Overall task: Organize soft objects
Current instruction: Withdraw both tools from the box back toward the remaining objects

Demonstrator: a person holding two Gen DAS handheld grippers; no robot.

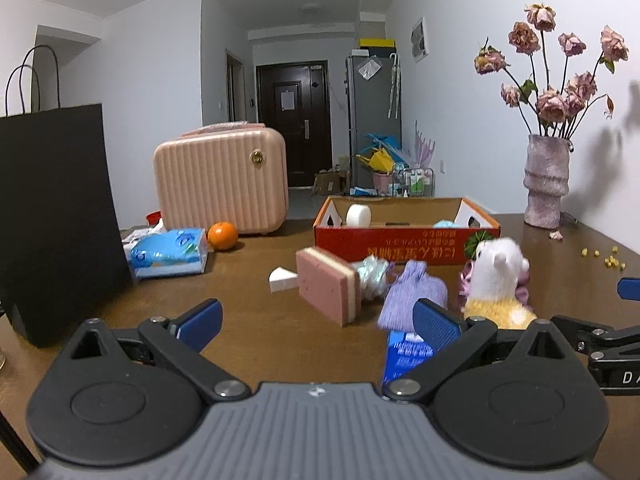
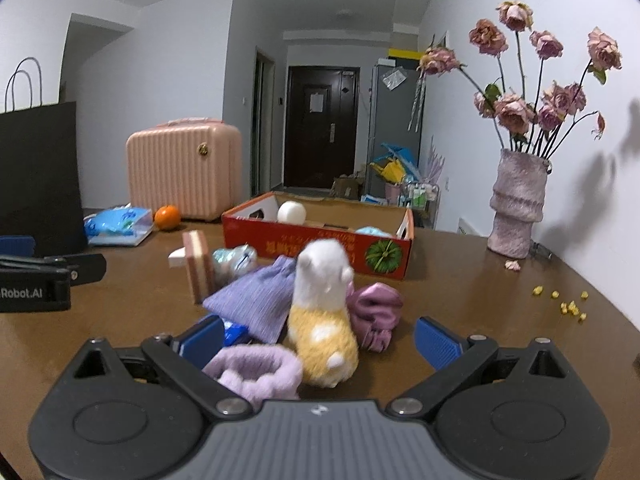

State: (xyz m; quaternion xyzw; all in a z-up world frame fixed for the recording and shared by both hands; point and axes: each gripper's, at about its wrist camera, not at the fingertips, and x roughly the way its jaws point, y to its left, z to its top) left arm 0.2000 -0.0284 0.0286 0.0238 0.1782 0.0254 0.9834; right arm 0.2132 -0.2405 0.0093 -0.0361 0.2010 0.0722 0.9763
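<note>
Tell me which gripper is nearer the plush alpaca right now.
Right. The right gripper is open directly in front of the plush alpaca, which sits between its fingers. The left gripper is open further left, facing the pink sponge.

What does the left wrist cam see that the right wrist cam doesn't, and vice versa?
Left wrist only: the blue box near the camera, showing more fully, and the right claw at the frame's right edge.

Right wrist only: the fuzzy lavender band in front of the plush toy, the mauve satin cloth in full, and the left claw at the left edge.

Both: the red cardboard box, pink sponge, purple pouch, orange, vase.
</note>
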